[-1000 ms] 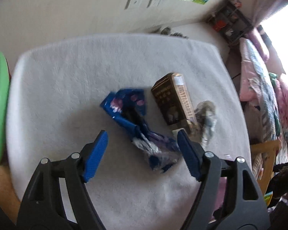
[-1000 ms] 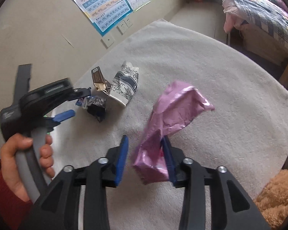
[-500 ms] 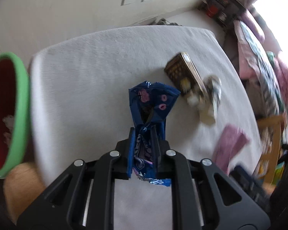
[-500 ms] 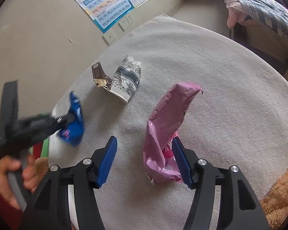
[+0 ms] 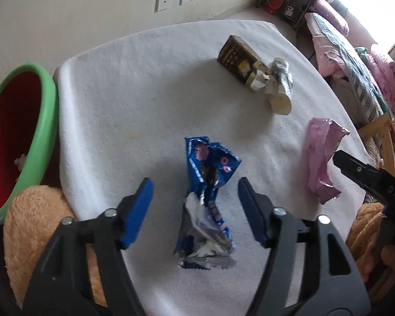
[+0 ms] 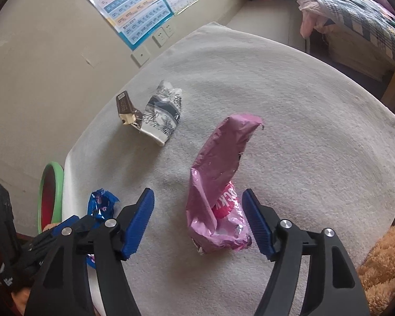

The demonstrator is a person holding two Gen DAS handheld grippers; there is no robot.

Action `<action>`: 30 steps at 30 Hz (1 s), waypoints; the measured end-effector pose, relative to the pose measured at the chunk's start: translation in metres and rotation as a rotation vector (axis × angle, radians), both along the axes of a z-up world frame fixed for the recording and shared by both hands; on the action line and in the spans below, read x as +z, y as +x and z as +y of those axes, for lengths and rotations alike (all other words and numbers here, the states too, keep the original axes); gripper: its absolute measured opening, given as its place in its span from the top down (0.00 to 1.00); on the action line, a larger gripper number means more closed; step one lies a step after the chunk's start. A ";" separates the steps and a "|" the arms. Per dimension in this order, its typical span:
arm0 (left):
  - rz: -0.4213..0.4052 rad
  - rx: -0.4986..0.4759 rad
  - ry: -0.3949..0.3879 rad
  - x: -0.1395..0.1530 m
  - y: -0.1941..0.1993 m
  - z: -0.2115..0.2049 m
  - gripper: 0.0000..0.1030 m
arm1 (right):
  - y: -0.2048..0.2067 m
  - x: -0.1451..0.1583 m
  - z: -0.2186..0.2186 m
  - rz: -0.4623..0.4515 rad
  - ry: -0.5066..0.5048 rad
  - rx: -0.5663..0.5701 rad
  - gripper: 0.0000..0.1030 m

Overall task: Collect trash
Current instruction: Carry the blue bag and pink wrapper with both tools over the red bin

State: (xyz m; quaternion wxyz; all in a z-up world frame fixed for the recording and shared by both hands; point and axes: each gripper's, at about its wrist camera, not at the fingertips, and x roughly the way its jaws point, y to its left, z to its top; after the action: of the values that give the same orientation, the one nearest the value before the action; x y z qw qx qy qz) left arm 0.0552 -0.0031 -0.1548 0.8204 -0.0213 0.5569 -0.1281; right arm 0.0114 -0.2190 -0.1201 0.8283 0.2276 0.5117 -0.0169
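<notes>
White cloth-covered table (image 5: 134, 100), cut off at the lower frame edges. Green-rimmed red bin (image 5: 43, 121) at its left edge, partly cropped; contents cannot be made out. Pink wrapper (image 6: 218, 184), crumpled and standing, is seen between the opening jaws of the right gripper (image 6: 197, 220), untouched. Blue wrapper (image 5: 208, 192), twisted and torn, lies between the opening jaws of the left gripper (image 5: 194, 210), pads clear of it.
</notes>
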 end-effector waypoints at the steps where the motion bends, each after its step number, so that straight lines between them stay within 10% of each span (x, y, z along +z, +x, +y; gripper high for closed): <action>1: 0.010 -0.009 -0.004 -0.003 0.001 -0.002 0.33 | 0.000 0.000 -0.001 0.001 0.000 -0.002 0.35; 15: -0.058 0.002 0.119 -0.013 -0.012 -0.005 0.25 | 0.011 -0.010 -0.007 0.013 0.008 -0.030 0.34; 22: 0.030 -0.024 0.077 -0.022 -0.008 0.001 0.71 | 0.012 -0.013 -0.010 0.019 0.018 -0.042 0.34; 30: -0.051 -0.033 0.073 0.003 -0.015 0.003 0.79 | 0.015 -0.017 -0.003 0.039 0.010 -0.010 0.34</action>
State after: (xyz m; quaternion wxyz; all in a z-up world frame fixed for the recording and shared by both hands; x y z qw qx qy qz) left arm 0.0406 -0.0005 -0.1520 0.8324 0.0211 0.5403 -0.1216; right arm 0.0266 -0.2220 -0.1373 0.8169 0.2341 0.5266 -0.0230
